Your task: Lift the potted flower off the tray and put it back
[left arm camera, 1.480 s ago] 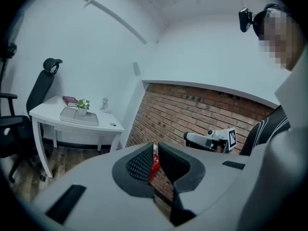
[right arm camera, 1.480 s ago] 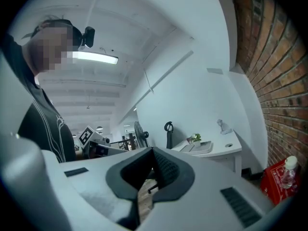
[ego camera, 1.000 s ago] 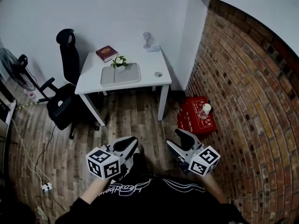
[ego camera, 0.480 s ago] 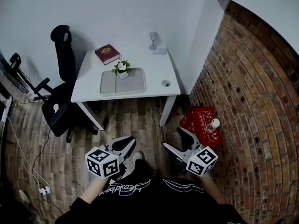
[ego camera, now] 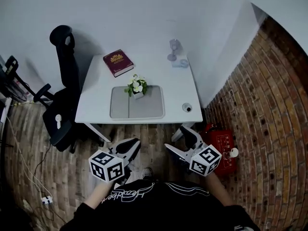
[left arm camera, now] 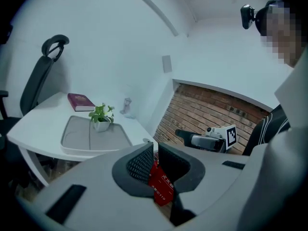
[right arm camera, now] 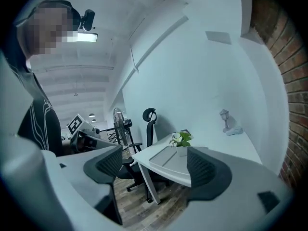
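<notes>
Table (ego camera: 96,105) closer, chair (ego camera: 62,90) beside, book (ego camera: 118,62) behind tray (ego camera: 144,110)

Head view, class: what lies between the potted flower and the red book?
Only bare tabletop and the tray's rim lie between potted flower and red book; head view shows it.
</notes>
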